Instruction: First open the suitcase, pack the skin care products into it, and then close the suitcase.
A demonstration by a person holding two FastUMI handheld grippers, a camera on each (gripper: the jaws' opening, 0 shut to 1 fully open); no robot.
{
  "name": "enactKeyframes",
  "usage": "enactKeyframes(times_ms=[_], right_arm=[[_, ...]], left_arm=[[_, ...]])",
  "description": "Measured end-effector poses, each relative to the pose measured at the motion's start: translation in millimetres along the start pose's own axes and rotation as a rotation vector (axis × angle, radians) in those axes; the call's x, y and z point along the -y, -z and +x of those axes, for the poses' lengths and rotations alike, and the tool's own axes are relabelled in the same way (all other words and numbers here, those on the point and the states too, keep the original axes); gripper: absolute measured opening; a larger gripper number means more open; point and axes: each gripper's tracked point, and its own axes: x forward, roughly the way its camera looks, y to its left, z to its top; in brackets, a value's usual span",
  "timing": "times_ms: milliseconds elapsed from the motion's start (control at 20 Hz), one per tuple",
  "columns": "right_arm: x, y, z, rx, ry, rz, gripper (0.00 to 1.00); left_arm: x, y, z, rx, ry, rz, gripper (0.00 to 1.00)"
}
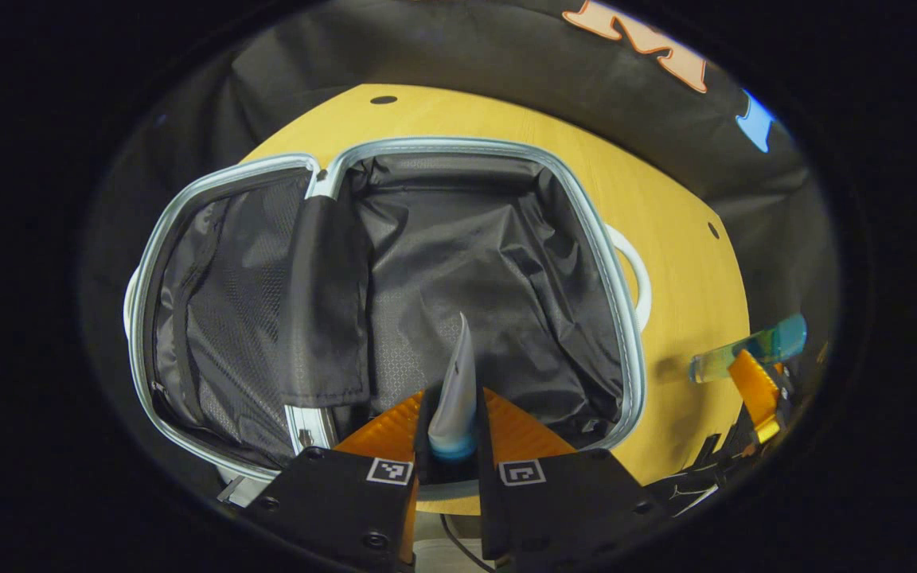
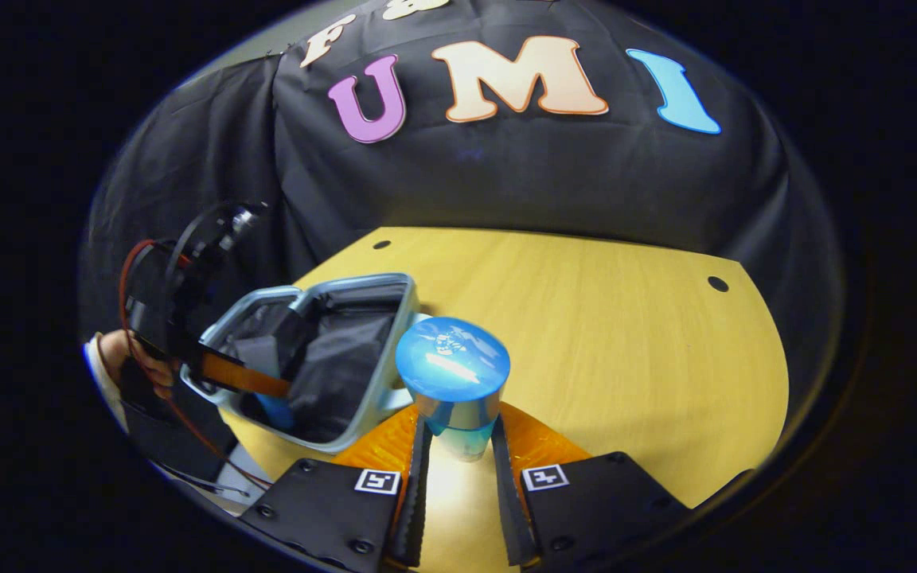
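Observation:
The suitcase (image 1: 458, 239) lies open on the table, black lining up, pale grey zip rim all round. My left gripper (image 1: 456, 415) hangs over its near edge, shut on a silvery tube (image 1: 458, 382) with a blue cap, crimped end pointing away. In the right gripper view the suitcase (image 2: 331, 350) sits at left with the left gripper (image 2: 263, 388) above it. My right gripper (image 2: 458, 436) is shut on a clear bottle (image 2: 452, 374) with a round blue cap, held over the table beside the case. In the left gripper view that bottle (image 1: 749, 350) and gripper (image 1: 757, 390) are at far right.
The yellow wooden table (image 2: 626, 342) has small dark holes near its far edge. A white carry handle (image 1: 638, 278) sticks out of the suitcase's right side. A mesh divider (image 1: 228, 302) lines the lid half. A hand (image 2: 128, 362) holds the left gripper.

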Motion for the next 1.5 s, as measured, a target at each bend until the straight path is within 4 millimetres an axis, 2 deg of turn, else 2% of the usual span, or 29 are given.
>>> enactKeyframes(times_ms=[150, 350, 400, 450, 500, 600, 650, 750, 950, 1250, 1350, 1450, 1500], right_arm=[[-45, -11, -2, -0.008, -0.064, -0.024, 0.41], [-91, -11, 11, -0.042, -0.122, -0.022, 0.41], [-101, -10, 14, -0.052, -0.139, -0.02, 0.39], [-111, -8, 19, -0.065, -0.153, -0.021, 0.41], [-118, -6, 23, -0.081, -0.164, -0.027, 0.38], [-128, 5, 34, -0.129, -0.177, -0.041, 0.38], [-132, 11, 40, -0.153, -0.181, -0.049, 0.38], [-138, 20, 51, -0.184, -0.192, -0.065, 0.41], [-149, 41, 68, -0.249, -0.212, -0.073, 0.41], [-154, 66, 84, -0.347, -0.215, -0.081, 0.41], [-153, 70, 83, -0.374, -0.212, -0.086, 0.38], [-153, 69, 84, -0.374, -0.217, -0.087, 0.38], [-153, 73, 88, -0.379, -0.213, -0.082, 0.41]], left_arm=[[-3, 1, 10, -0.045, 0.028, -0.004, 0.25], [-10, -9, 9, -0.039, 0.048, -0.011, 0.27], [-11, -13, 5, -0.023, 0.057, -0.011, 0.33], [-13, -20, 0, 0.003, 0.062, -0.011, 0.38], [-16, -26, -7, 0.026, 0.063, -0.011, 0.57], [-22, -41, -24, 0.085, 0.072, -0.013, 0.7], [-27, -49, -32, 0.119, 0.075, -0.01, 0.87], [-40, -63, -50, 0.191, 0.068, -0.014, 0.92], [-78, -76, -81, 0.268, 0.031, -0.065, 0.95], [-156, -74, -118, 0.344, -0.058, -0.216, 0.95], [-185, -67, -128, 0.355, -0.078, -0.278, 0.95], [-217, -56, -140, 0.355, -0.118, -0.314, 0.95], [-234, -53, -146, 0.357, -0.145, -0.333, 0.95]])
